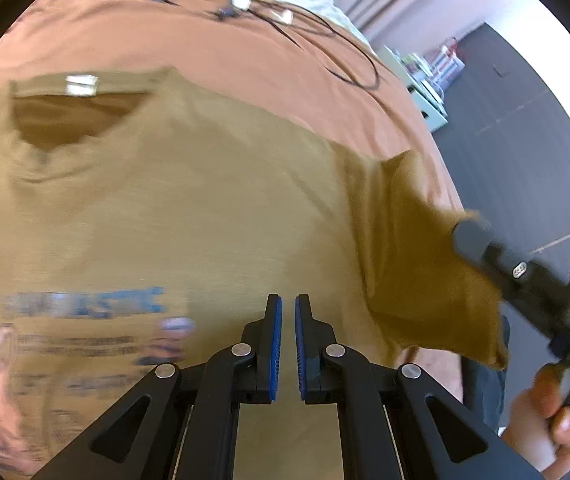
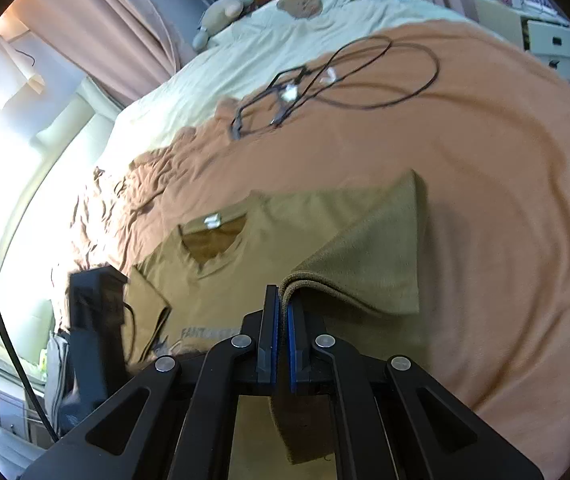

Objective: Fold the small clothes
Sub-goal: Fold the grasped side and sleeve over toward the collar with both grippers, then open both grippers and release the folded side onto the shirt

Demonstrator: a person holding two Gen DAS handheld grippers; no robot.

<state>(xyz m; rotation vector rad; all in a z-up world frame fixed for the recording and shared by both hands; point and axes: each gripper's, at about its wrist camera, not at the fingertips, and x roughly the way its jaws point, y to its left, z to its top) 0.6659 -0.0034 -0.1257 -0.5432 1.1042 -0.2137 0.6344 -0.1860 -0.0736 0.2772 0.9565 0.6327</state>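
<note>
Tan tee w/ blue chest print [image 1: 189, 208], face-up on the bed, first side fold underway.

Olive-tan cotton T-shirt lies flat on the rust-orange blanket [image 2: 505, 168], collar tag up, neck away from the person. Right gripper [image 2: 283, 312]: fingers clenched on the sleeve edge [image 2: 365, 264], lifted and coming over toward the shirt body. Left gripper [image 1: 288, 320] hangs over the lower chest, fingers nearly together w/ a narrow gap, nothing between them. Progress, judging by layout: early. Shirt spread, one sleeve partly turned in; other sleeve, side folds and bottom-to-top fold all left. Tangle of black cable [image 2: 325, 80] sits further up the blanket, well apart from the shirt; pale-green bedding [image 2: 285, 32] beyond.
</note>
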